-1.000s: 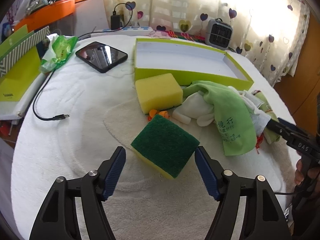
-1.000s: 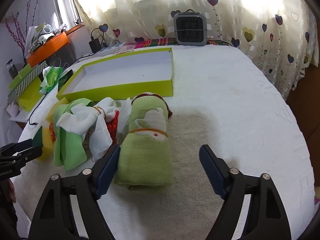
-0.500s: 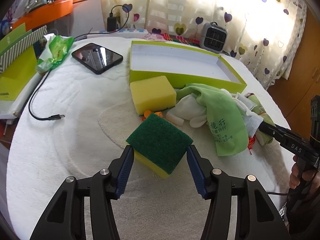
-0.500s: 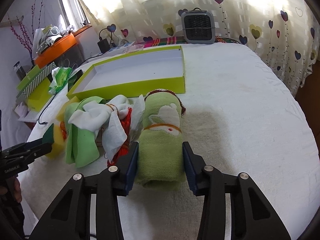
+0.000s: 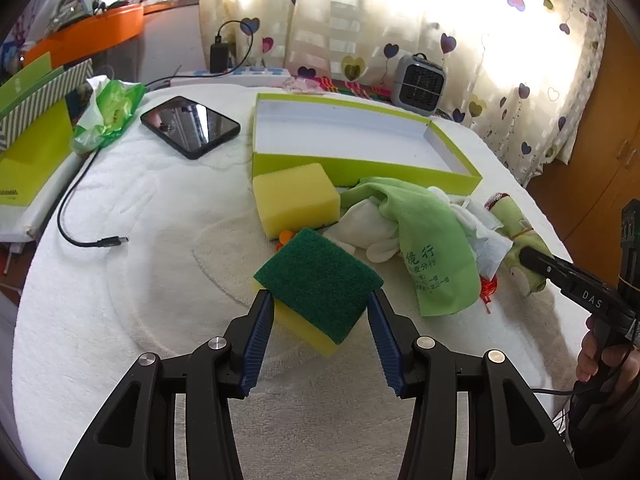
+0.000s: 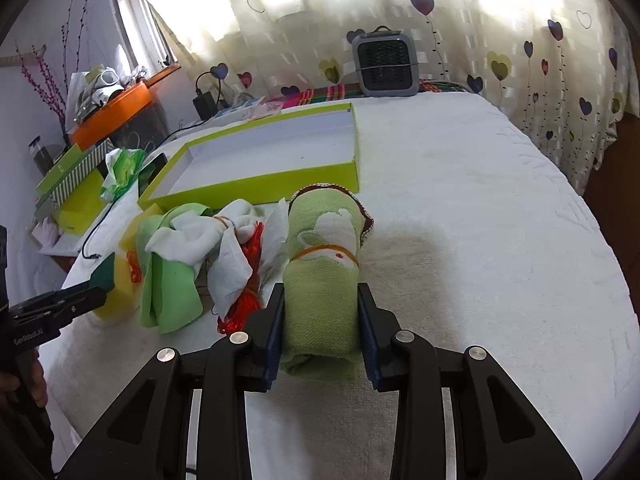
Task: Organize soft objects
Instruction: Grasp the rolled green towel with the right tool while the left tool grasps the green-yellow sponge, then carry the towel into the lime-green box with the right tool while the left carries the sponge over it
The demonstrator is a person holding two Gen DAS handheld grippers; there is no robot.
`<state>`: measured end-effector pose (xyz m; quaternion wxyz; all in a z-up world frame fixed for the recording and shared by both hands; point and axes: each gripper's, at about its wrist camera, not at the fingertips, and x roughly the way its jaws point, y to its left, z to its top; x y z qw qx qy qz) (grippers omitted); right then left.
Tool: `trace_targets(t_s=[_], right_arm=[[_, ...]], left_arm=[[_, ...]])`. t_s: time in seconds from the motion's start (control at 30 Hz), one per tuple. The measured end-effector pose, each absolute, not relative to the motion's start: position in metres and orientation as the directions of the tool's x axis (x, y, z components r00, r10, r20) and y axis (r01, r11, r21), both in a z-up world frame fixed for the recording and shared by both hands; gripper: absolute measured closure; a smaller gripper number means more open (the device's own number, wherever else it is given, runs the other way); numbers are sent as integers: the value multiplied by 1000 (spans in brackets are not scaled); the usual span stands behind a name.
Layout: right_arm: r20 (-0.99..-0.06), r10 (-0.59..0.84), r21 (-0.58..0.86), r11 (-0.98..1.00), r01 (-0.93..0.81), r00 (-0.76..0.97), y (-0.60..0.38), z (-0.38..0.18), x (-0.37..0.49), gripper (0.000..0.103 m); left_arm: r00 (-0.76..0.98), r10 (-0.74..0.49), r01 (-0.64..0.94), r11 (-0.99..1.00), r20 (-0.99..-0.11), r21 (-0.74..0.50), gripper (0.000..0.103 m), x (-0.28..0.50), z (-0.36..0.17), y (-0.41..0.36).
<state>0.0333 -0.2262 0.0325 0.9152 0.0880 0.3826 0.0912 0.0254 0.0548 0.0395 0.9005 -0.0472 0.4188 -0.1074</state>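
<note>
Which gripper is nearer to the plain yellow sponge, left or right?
Left. The left gripper is closing on the green-topped sponge just in front of the yellow sponge; the right gripper, closing on the rolled towel, is beyond the cloth pile.

Dark-green-topped yellow sponge (image 5: 318,285); heart-patterned curtain (image 5: 460,40)

We see a black phone (image 5: 190,126) beside a loose USB cable (image 5: 82,216), a small grey heater (image 5: 419,85) by heart-print curtains (image 6: 500,20)

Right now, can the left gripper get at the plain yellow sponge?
Probably not yet: the left gripper is closing on the green-topped sponge, which sits between it and the yellow sponge.
</note>
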Motion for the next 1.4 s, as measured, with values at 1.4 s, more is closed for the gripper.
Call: trace_targets(t_s=[1.4], right_arm=[[-665,197,148,980,-132,720,-209,90,130,69]], left_arm=[[646,-271,198,962,-714,-186,55,158,93,56]])
